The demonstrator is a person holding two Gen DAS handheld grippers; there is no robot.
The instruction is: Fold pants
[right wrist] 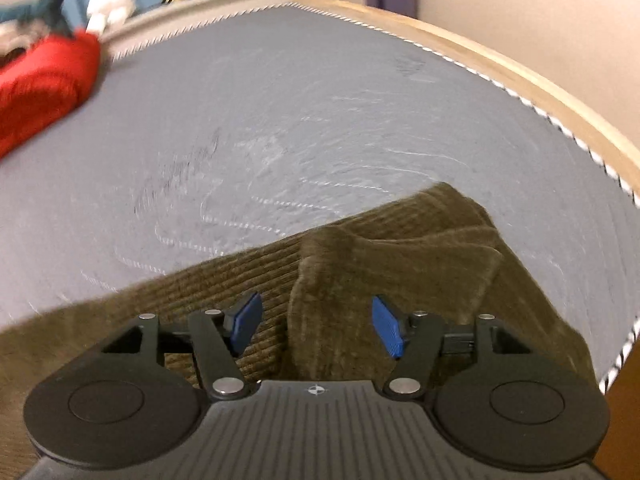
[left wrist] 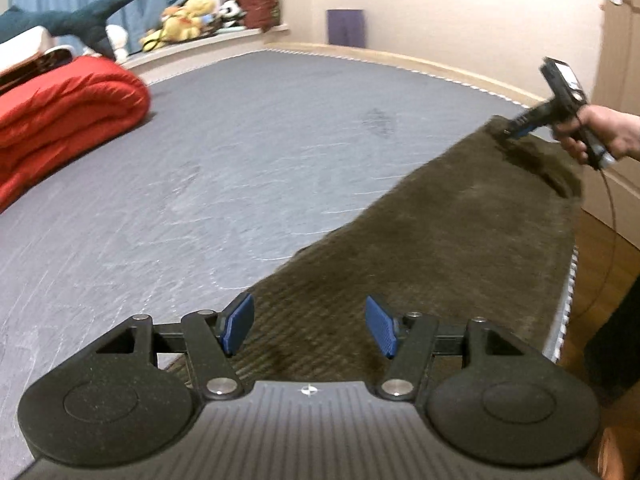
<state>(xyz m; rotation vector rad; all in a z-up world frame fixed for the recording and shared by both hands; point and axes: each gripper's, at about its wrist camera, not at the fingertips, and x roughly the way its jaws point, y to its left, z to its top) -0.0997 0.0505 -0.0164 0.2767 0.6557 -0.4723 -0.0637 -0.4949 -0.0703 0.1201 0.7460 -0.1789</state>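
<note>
Olive-brown corduroy pants (left wrist: 440,232) lie stretched along the near right side of a grey mattress (left wrist: 240,152). My left gripper (left wrist: 310,326) is open and empty, its blue pads just above one end of the pants. My right gripper (right wrist: 318,326) is open and empty over the other end, where the pants (right wrist: 380,264) lie in rumpled, overlapping folds. In the left wrist view the right gripper (left wrist: 516,126) shows far right, held by a hand at the pants' far end.
A rolled red quilt (left wrist: 64,116) lies at the mattress's left. A shark plush (left wrist: 76,20) and other soft toys (left wrist: 188,16) sit behind it by blue curtains. A wooden bed frame (right wrist: 520,76) runs along the far edge. Wooden floor (left wrist: 608,280) lies right.
</note>
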